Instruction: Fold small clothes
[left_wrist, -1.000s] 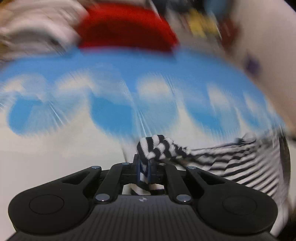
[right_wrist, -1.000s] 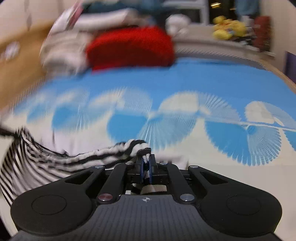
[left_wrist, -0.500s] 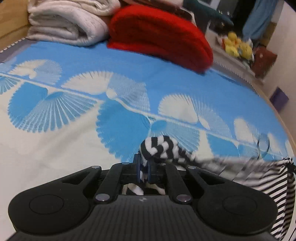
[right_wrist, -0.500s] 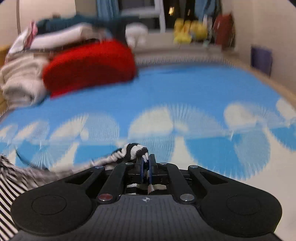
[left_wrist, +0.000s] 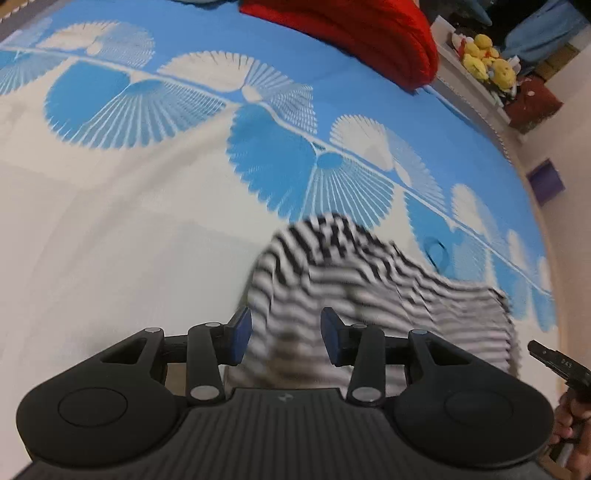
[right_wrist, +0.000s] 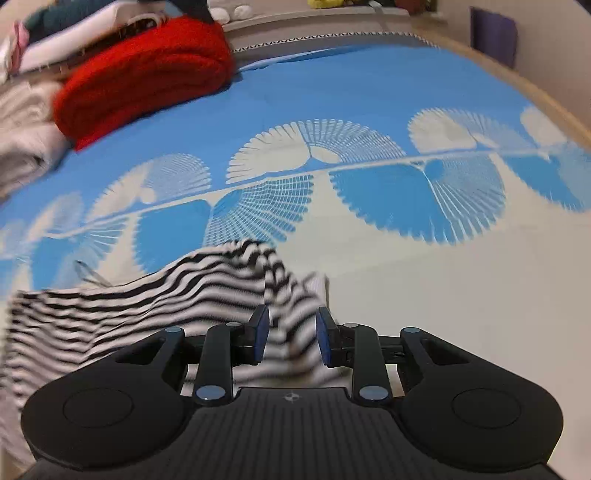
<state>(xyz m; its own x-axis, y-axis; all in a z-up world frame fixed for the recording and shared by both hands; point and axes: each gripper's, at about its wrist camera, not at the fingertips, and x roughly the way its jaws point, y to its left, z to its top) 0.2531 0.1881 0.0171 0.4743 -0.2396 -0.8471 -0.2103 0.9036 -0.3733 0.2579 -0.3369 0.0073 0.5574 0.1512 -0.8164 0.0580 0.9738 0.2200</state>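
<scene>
A black-and-white striped garment (left_wrist: 369, 291) lies blurred on the blue-and-white patterned bed cover (left_wrist: 110, 221). My left gripper (left_wrist: 286, 339) hangs over its left corner with jaws opening; the cloth lies between the blue pads (left_wrist: 238, 338), which stand apart from it. In the right wrist view the same striped garment (right_wrist: 155, 306) spreads to the left. My right gripper (right_wrist: 290, 338) is over its right corner, jaws opening, the cloth loose between the pads (right_wrist: 325, 341).
A folded red blanket (right_wrist: 140, 81) and pale folded linens (right_wrist: 26, 129) sit at the bed's far side. Yellow plush toys (left_wrist: 487, 62) sit beyond the bed edge. A hand on the other gripper's handle (left_wrist: 569, 387) shows at the left wrist view's right edge.
Both grippers were shut on bunched corners of the striped garment. Both now stand open, and the cloth has dropped out of the pads and spread on the cover. Both cameras have tilted downward.
</scene>
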